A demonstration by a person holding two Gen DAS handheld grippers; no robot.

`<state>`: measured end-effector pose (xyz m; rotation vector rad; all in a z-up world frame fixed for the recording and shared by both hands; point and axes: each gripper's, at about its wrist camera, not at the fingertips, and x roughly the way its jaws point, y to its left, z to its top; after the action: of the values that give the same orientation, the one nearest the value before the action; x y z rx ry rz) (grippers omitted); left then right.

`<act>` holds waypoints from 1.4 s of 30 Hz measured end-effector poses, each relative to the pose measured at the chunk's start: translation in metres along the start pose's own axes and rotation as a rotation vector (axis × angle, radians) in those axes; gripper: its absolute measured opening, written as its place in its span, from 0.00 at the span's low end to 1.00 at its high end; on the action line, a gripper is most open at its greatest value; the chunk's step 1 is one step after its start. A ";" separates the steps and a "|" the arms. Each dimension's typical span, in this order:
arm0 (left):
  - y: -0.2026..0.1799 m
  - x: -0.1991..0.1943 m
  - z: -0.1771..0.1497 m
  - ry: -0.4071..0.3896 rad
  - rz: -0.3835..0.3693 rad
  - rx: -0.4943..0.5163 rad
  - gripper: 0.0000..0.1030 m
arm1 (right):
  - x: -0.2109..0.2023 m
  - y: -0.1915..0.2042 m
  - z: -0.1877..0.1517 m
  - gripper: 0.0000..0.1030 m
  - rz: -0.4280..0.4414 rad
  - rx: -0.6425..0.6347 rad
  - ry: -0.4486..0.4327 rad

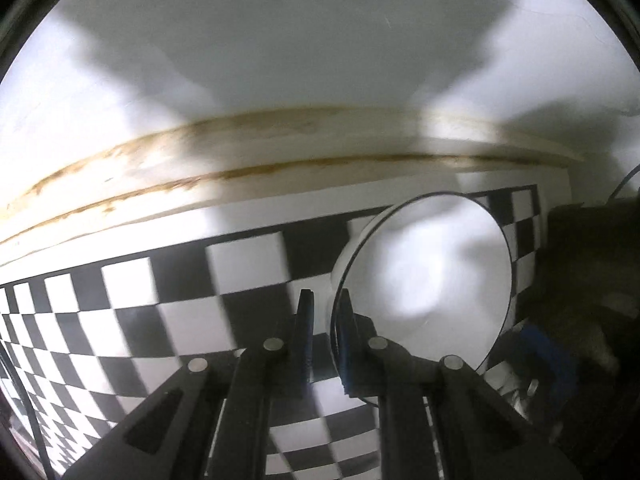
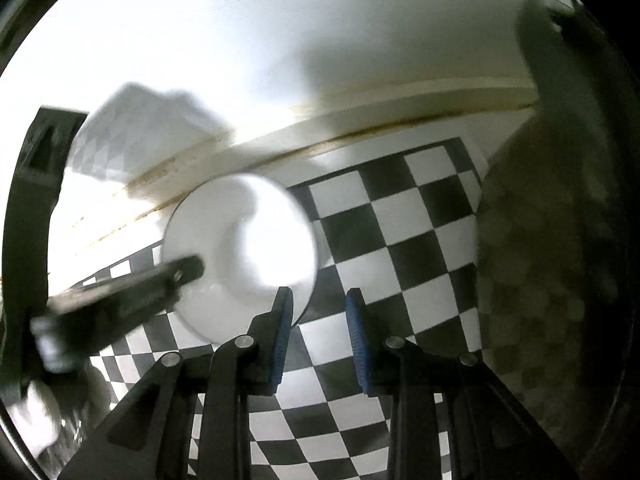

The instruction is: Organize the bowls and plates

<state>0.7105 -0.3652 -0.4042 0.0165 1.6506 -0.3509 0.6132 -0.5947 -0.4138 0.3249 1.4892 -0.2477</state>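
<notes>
plate (image 1: 424,276), white, dark-rimmed: above checkered bench (image 1: 120,292), rim clamped by left tool (image 1: 326,304). right tool (image 2: 318,300): part-open, empty, plate just left of its fingers.

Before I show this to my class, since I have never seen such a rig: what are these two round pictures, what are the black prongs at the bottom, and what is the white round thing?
There is no robot here. A person carries a hand-held gripper in each hand, and each gripper has a wide-angle camera looking along its two fingers. One picture comes from the left gripper, the other from the right gripper. Below them lies a black-and-white checkered surface against a pale wall. The left jaws are shut on the rim of a white dish, and the right view shows that grip from the side. The right jaws stand open and empty.
</notes>
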 end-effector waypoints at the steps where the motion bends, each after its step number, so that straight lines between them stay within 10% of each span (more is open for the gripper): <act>1: 0.004 0.000 -0.002 0.001 0.001 -0.001 0.09 | 0.003 0.003 0.003 0.29 0.009 -0.008 0.007; 12: 0.019 0.004 -0.010 0.005 -0.065 -0.045 0.09 | 0.053 0.017 0.036 0.28 0.127 -0.025 0.148; 15: 0.023 0.006 -0.011 0.004 -0.098 -0.063 0.09 | 0.066 0.012 0.044 0.09 0.134 -0.005 0.174; 21: 0.024 -0.001 -0.017 -0.010 -0.099 -0.058 0.08 | 0.064 0.009 0.041 0.06 0.143 -0.010 0.166; 42: 0.019 -0.098 -0.122 -0.103 -0.144 0.023 0.08 | -0.032 0.015 -0.055 0.06 0.199 -0.053 0.075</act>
<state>0.6078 -0.2985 -0.3043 -0.1020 1.5495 -0.4723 0.5649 -0.5623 -0.3836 0.4406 1.5227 -0.0374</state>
